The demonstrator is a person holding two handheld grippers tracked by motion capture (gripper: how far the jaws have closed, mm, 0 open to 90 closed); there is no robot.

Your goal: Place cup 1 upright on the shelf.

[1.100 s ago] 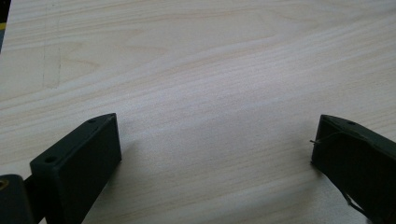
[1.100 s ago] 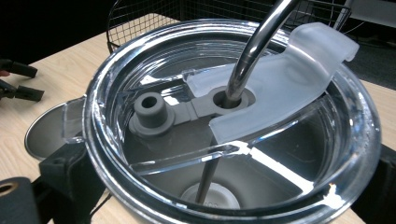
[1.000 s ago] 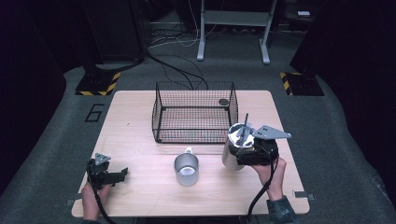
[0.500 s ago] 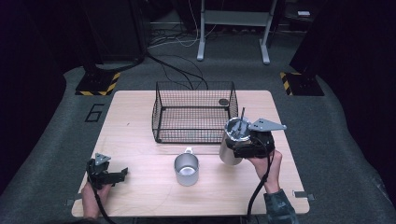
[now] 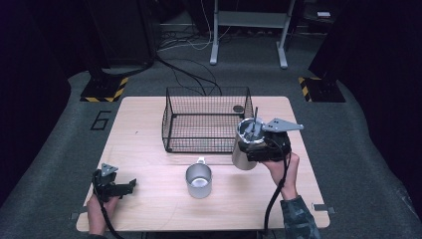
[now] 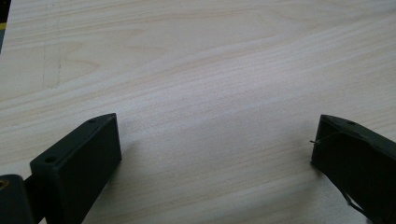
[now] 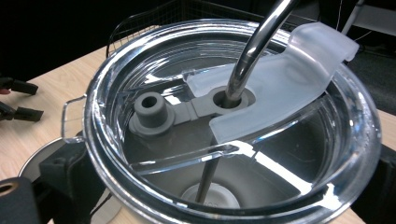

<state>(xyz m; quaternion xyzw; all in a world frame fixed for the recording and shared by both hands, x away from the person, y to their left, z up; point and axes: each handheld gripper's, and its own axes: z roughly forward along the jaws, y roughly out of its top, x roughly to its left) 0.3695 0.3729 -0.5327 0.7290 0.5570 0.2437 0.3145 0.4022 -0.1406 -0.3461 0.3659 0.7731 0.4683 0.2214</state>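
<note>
Carefully, with my right gripper (image 5: pixel 259 147) clamped on the steel tumbler (image 5: pixel 245 149), I judged it best kept upright over the wire basket (image 5: pixel 206 122), while my left gripper (image 5: pixel 115 186) lay spread on the table (image 5: pixel 149 149).

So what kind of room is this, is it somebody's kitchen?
Probably not a kitchen; more likely a lab or recording room. A lone wooden table stands on grey carpet, cables trail across the floor, and there are black-and-yellow striped floor plates. The surroundings are dark.
</note>
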